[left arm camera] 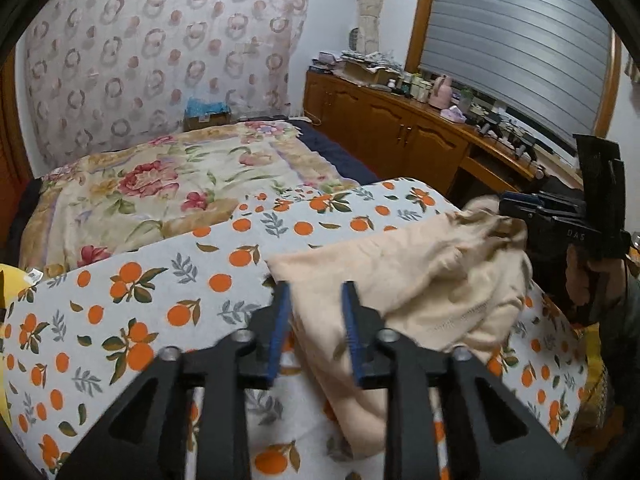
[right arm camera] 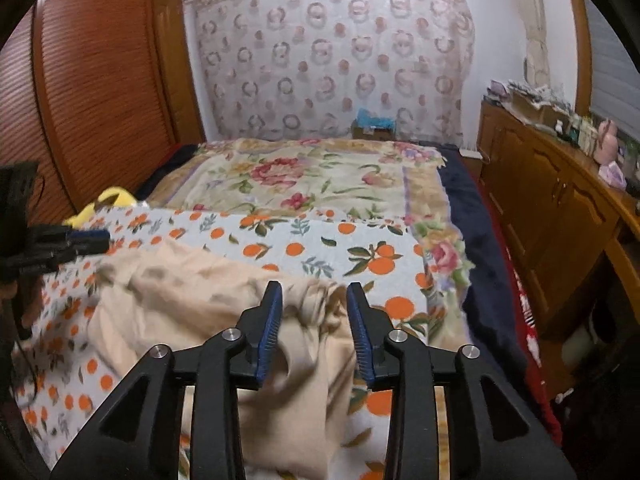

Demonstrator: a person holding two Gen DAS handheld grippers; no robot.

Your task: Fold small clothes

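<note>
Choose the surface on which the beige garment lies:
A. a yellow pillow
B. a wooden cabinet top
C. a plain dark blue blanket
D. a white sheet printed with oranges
D: the beige garment is lying on the white sheet printed with oranges, whose print shows on both sides of it.

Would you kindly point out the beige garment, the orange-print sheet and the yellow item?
beige garment (left arm camera: 432, 264), left wrist view, flat middle.
orange-print sheet (left arm camera: 132, 312), left wrist view, bare area.
yellow item (right arm camera: 114, 197), right wrist view, visible top.
</note>
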